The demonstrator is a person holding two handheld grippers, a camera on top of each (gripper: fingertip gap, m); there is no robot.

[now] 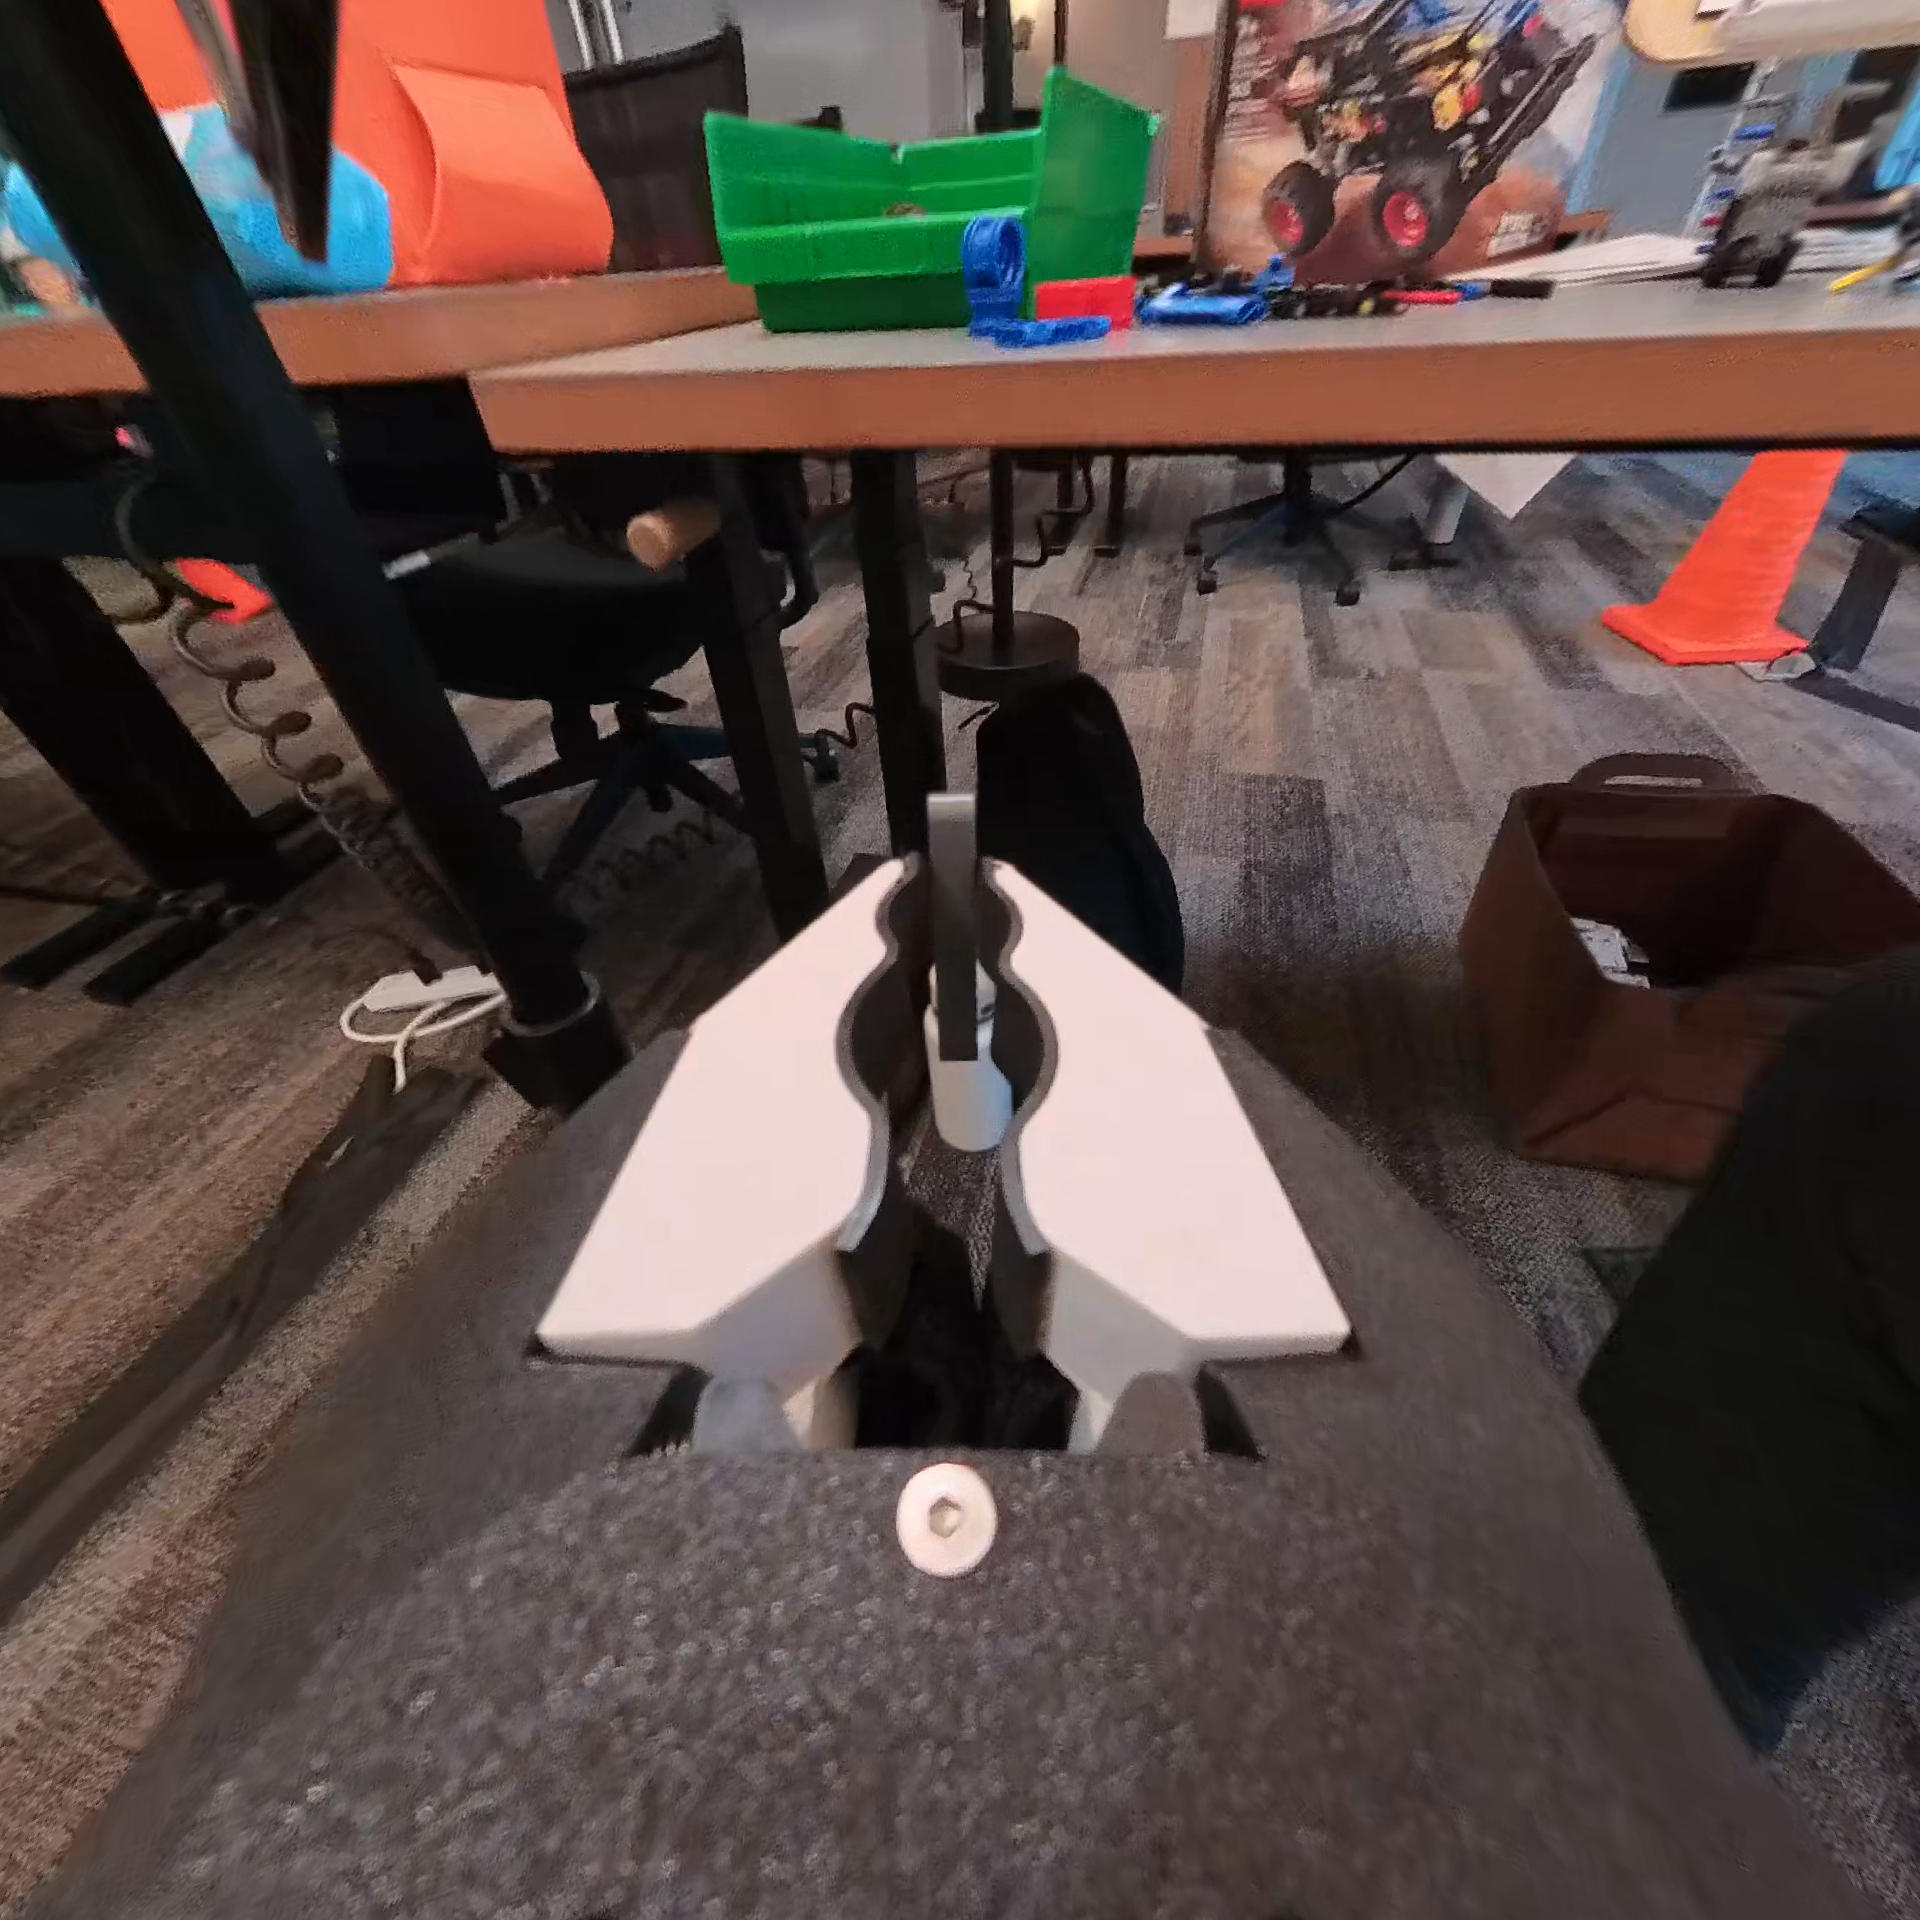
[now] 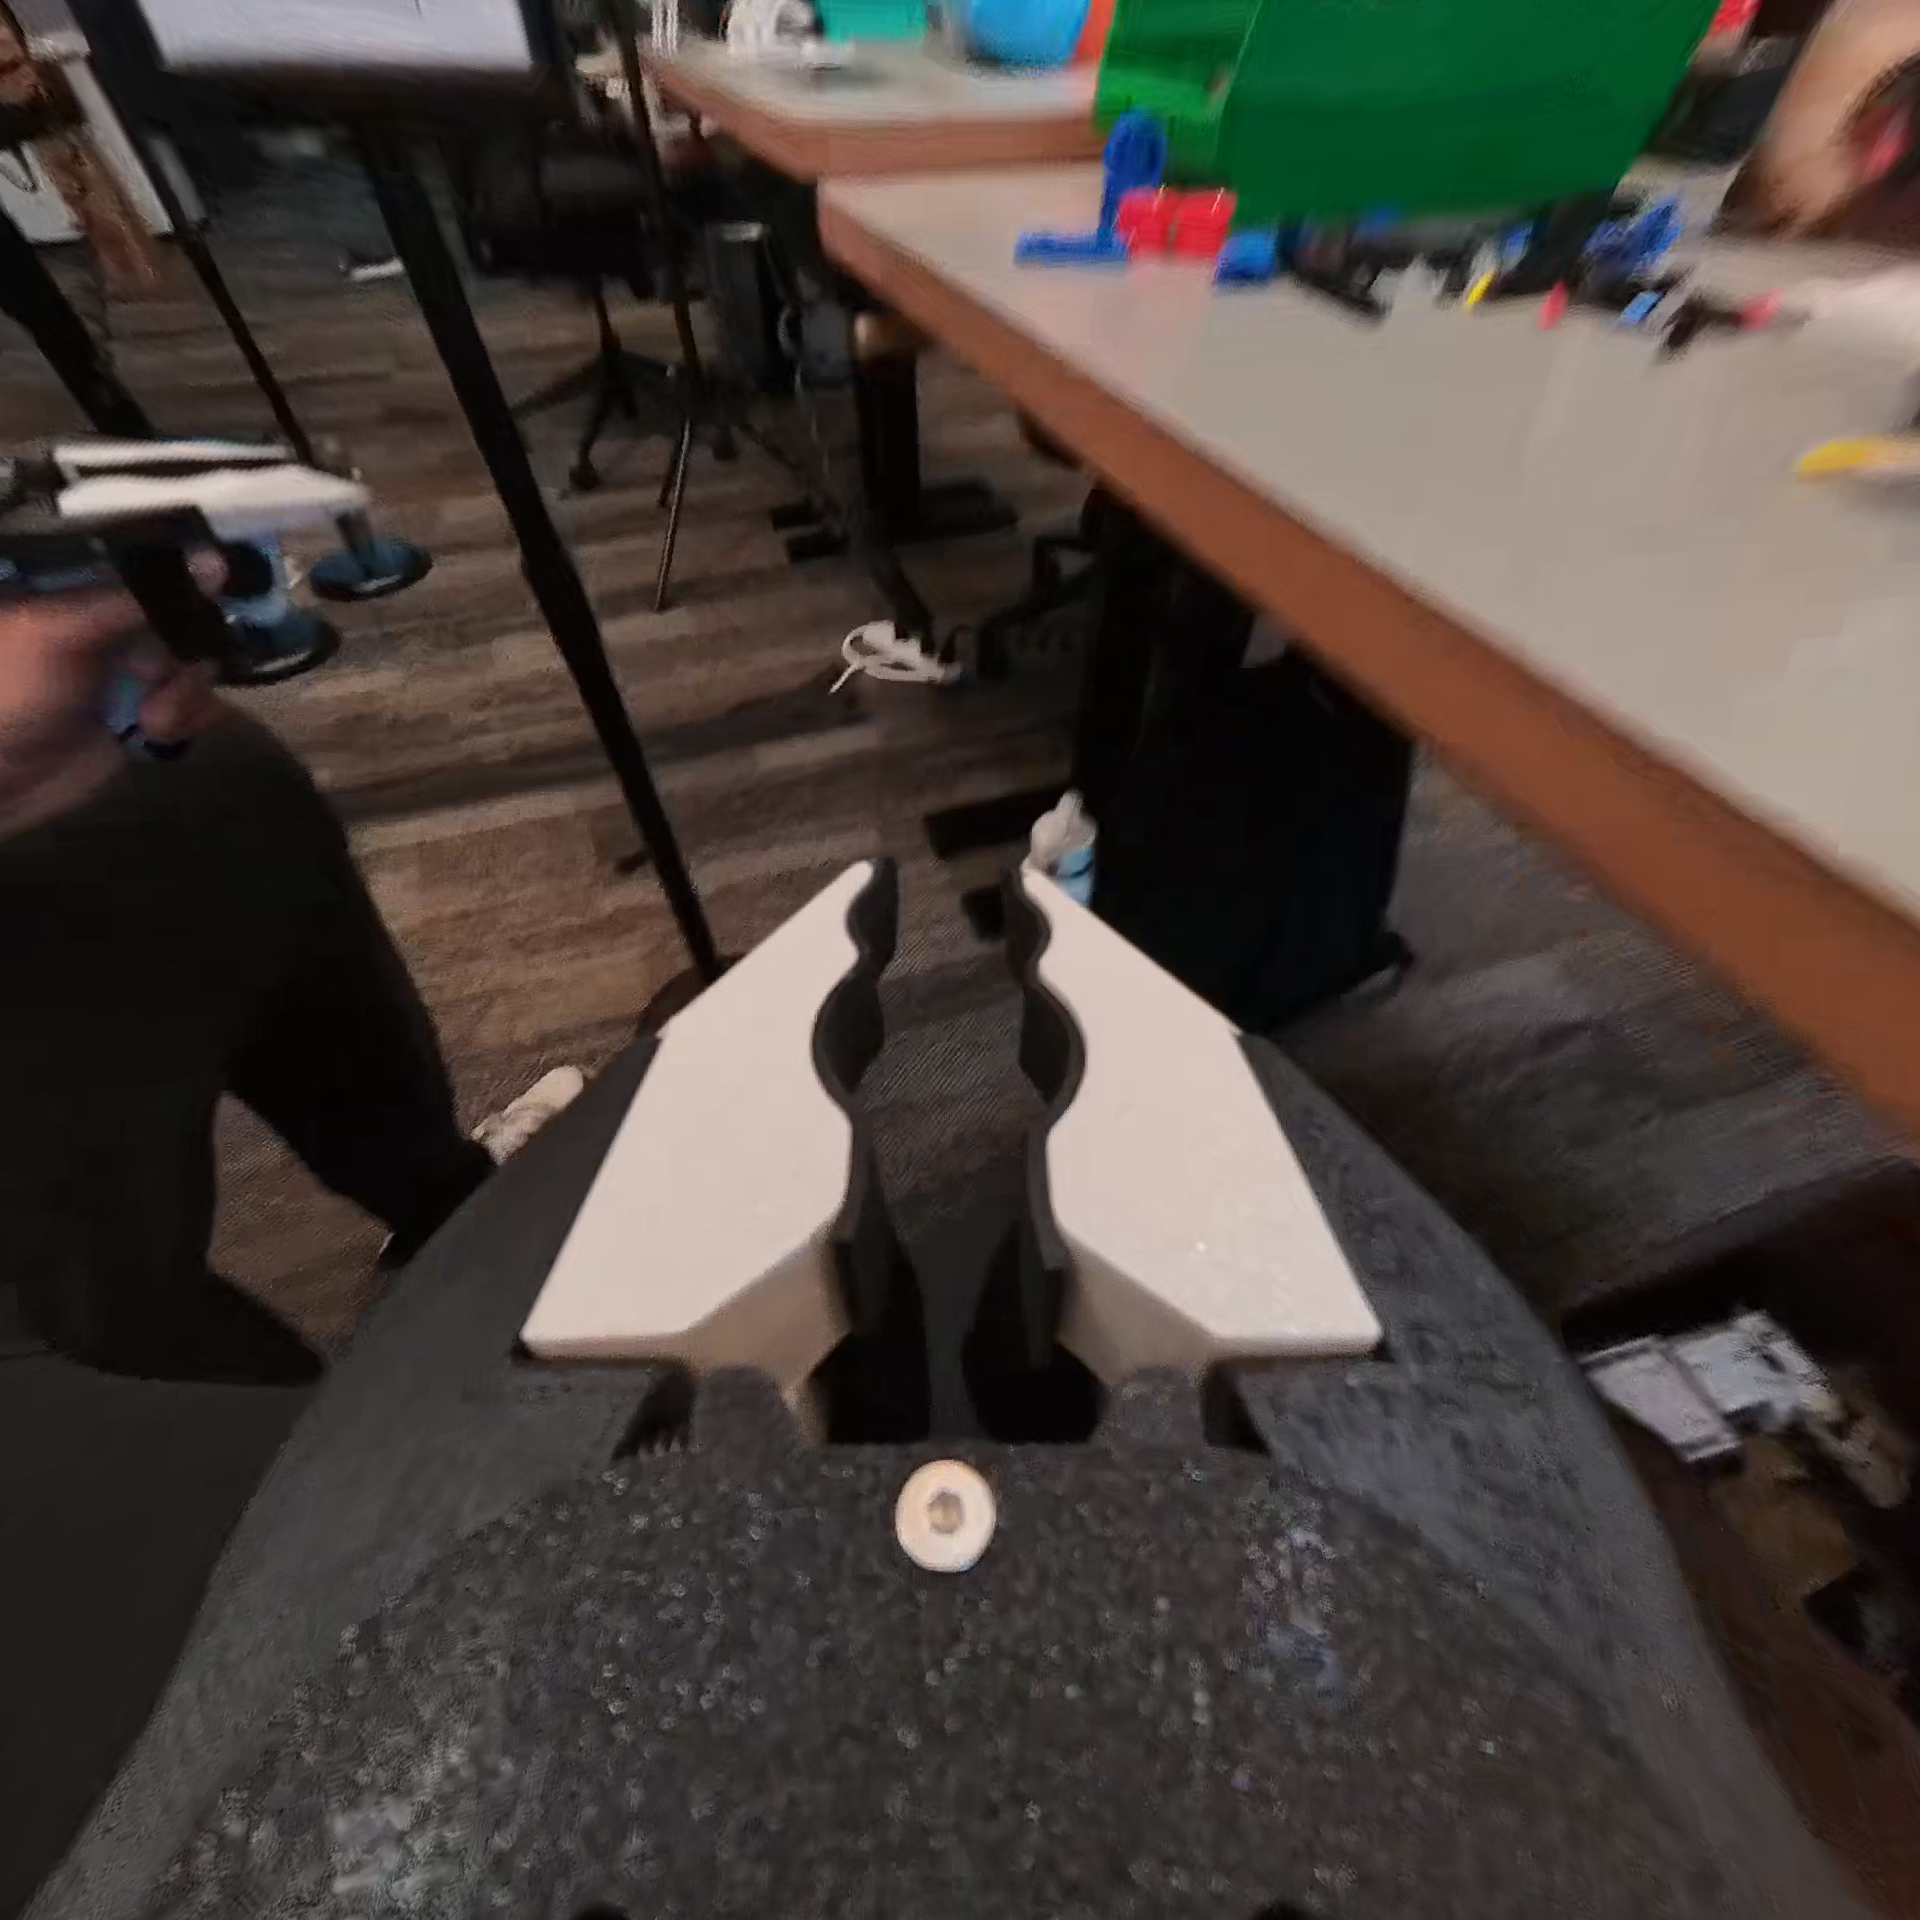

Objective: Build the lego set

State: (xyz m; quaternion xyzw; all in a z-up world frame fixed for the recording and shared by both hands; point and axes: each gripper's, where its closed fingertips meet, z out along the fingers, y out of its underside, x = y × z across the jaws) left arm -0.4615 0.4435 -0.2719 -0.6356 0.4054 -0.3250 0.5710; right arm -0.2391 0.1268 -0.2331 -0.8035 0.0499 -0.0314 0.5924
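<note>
My left gripper [image 1: 951,883] is held low, below the table top, shut on a narrow grey lego piece [image 1: 951,904] with a white cylindrical part [image 1: 971,1091] at its near end. My right gripper [image 2: 951,883] is slightly open and empty, also below the table edge. Loose blue, red and black lego pieces [image 1: 1226,301] lie on the grey table [image 1: 1143,353] by green bins [image 1: 883,218] and the set's box [image 1: 1392,135]. The right wrist view shows the pieces blurred [image 2: 1351,249], and the left gripper [image 2: 197,499] in a hand at far left.
A brown box [image 1: 1662,966] with parts stands on the carpet at right, and an orange cone [image 1: 1745,561] beyond it. A black bag [image 1: 1081,831] leans under the table. A black slanted pole [image 1: 312,582], cables and office chairs fill the left.
</note>
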